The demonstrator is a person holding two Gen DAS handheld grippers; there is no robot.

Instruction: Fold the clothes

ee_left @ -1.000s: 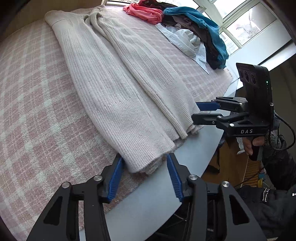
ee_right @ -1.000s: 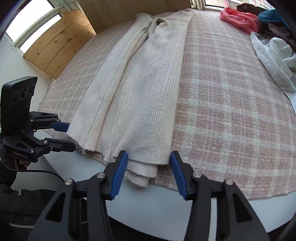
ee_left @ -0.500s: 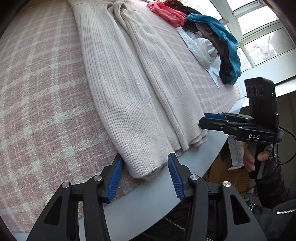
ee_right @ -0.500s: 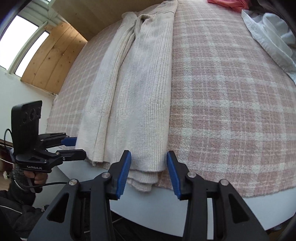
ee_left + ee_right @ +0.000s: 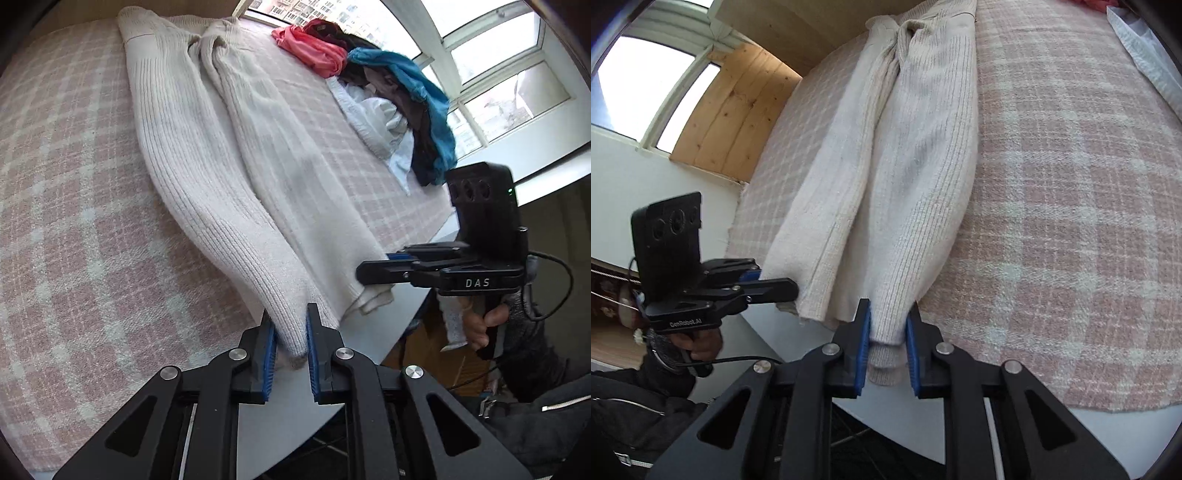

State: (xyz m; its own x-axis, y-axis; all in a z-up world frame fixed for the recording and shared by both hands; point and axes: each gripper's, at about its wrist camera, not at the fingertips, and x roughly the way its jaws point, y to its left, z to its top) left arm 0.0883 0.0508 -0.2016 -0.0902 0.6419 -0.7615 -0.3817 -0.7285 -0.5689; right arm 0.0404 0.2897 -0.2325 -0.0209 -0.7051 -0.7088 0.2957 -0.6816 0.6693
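Observation:
A cream ribbed knit garment [image 5: 207, 173] lies lengthwise on the pink plaid cloth [image 5: 66, 221], folded into a long strip, its near end at the table's front edge. My left gripper [image 5: 290, 332] is shut on the left corner of that near end. My right gripper [image 5: 886, 332] is shut on the right corner of the same garment [image 5: 916, 155]. In the left wrist view the right gripper [image 5: 373, 269] shows side-on at the hem. From the right wrist camera, the left gripper [image 5: 779, 284] is seen likewise, held by a gloved hand [image 5: 687, 343].
A heap of clothes lies at the far right of the table: a pink one [image 5: 314, 50], a teal one [image 5: 417, 96], dark ones and a white shirt [image 5: 380, 122]. Windows [image 5: 495, 62] stand behind it. A wooden panel [image 5: 735, 110] is at the left. The grey table edge [image 5: 332, 402] is near.
Both grippers were open around the garment's near end and have now shut on it, one at each corner. The near end is slightly raised and bunched between the pads.

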